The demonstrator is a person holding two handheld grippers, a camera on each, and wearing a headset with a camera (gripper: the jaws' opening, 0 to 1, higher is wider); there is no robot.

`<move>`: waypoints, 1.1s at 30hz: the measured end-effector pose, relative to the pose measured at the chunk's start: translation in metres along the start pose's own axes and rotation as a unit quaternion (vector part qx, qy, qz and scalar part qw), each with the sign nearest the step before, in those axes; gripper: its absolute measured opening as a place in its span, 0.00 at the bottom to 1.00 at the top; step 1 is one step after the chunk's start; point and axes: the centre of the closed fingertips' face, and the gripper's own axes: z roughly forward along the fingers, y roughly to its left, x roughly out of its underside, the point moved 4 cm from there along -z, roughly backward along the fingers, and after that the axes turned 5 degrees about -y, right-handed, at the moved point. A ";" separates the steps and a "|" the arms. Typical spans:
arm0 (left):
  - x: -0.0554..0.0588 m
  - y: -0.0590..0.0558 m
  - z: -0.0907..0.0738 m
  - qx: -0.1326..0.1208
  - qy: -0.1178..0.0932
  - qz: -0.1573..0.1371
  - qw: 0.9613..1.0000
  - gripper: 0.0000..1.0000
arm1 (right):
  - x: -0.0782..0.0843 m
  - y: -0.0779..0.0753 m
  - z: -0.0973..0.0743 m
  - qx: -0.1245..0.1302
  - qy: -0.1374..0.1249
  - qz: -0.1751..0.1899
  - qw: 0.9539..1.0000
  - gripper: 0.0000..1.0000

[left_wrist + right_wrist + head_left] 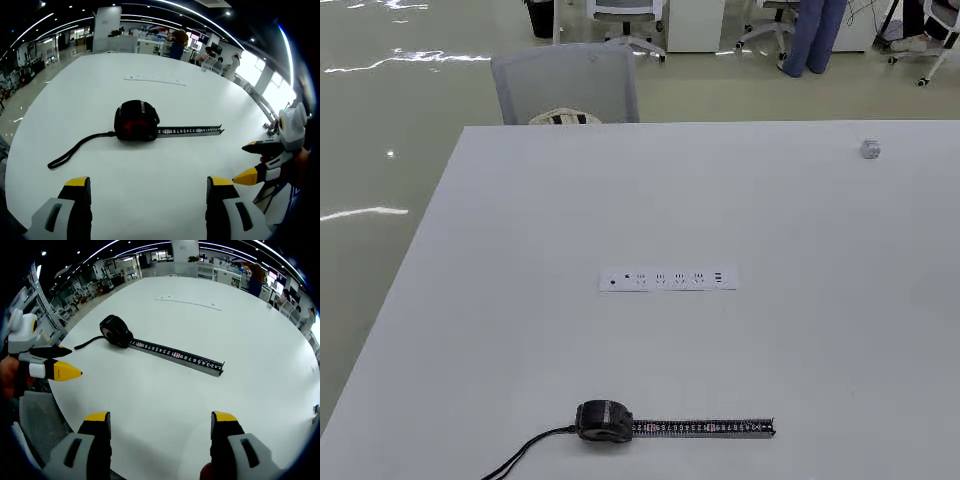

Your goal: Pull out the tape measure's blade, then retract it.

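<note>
A black tape measure (605, 421) lies near the front edge of the white table (720, 210). Its blade (705, 428) is pulled out to the right, flat on the table, and its wrist strap (520, 455) trails to the left. In the left gripper view my left gripper (145, 192) stands open, short of the tape measure (136, 120); the right gripper (260, 162) comes in from the right with its jaws apart. In the right gripper view my right gripper (161, 426) is open, nearer than the blade (177, 356); the case (115, 330) lies far left.
A white socket strip (668, 279) is set into the table's middle. A small grey object (870, 149) sits far right. A grey chair (566, 83) stands at the far edge. A person (815, 35) stands behind among office chairs.
</note>
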 end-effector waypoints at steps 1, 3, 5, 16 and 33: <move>0.000 0.000 0.000 0.000 0.000 0.000 1.000 0.93 | -0.001 0.000 0.000 0.000 0.000 0.000 1.000 0.84; -0.002 0.001 0.003 -0.001 -0.003 -0.002 1.000 0.92 | -0.002 -0.001 0.002 0.000 0.001 -0.002 1.000 0.84; -0.005 0.001 0.004 -0.001 -0.003 -0.001 1.000 0.92 | -0.003 -0.003 0.004 0.000 0.001 -0.003 1.000 0.84; -0.020 0.004 0.017 -0.002 -0.009 -0.002 1.000 0.90 | -0.008 -0.012 0.015 0.000 0.006 -0.021 1.000 0.82; -0.040 0.006 0.037 -0.005 -0.017 0.000 1.000 0.86 | -0.022 -0.032 0.029 -0.011 0.015 -0.060 0.998 0.74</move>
